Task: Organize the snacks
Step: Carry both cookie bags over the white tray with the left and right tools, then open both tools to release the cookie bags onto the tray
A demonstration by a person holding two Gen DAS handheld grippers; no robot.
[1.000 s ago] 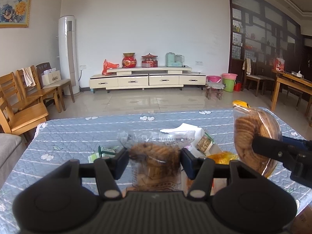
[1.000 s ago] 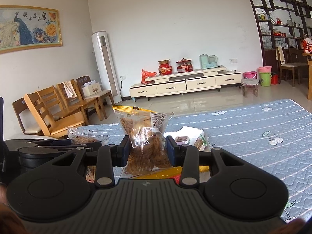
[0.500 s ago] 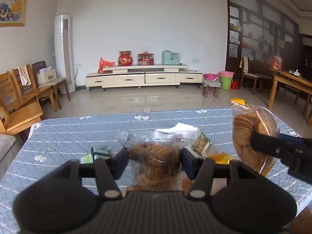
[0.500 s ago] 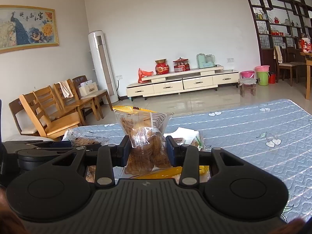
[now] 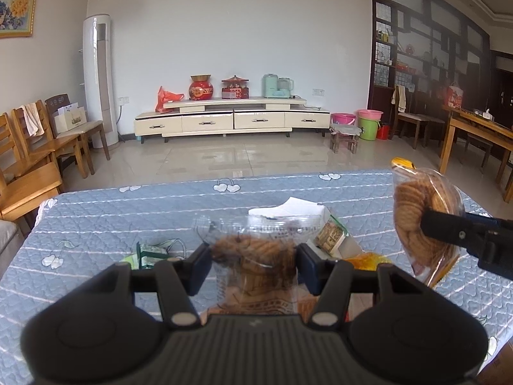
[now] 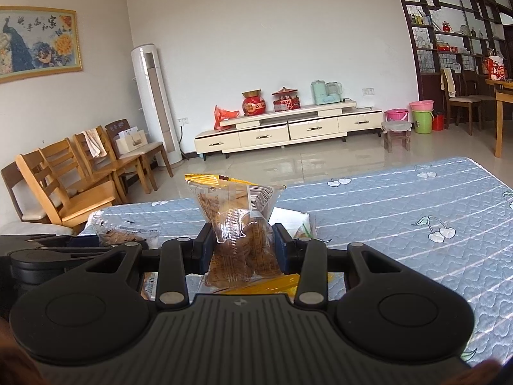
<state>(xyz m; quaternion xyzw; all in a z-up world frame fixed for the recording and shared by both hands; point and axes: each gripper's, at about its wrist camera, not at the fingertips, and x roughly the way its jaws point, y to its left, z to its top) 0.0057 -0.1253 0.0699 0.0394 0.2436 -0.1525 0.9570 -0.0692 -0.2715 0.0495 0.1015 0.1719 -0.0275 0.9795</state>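
My left gripper (image 5: 253, 263) is shut on a clear bag of brown cookies (image 5: 256, 253), held above the blue quilted table (image 5: 128, 211). My right gripper (image 6: 244, 248) is shut on a second clear cookie bag with a yellow top seal (image 6: 239, 221), which stands upright between the pads. That second bag (image 5: 423, 215) also shows at the right of the left wrist view, pinched by the right gripper's finger (image 5: 449, 227). The left gripper's bag (image 6: 121, 232) appears at the left of the right wrist view. Both bags hang side by side over a small pile of snacks.
On the table beyond the grippers lie a white packet (image 5: 288, 211), a small green-edged packet (image 5: 332, 235), a green packet (image 5: 150, 252) and a yellow wrapper (image 5: 368, 261). Wooden chairs (image 6: 73, 176) stand left of the table. A cardboard edge (image 5: 500, 362) shows at lower right.
The left gripper has drifted a little forward with its cookie bag, so the table's far edge looks nearer. The right gripper and its bag have stayed in place.
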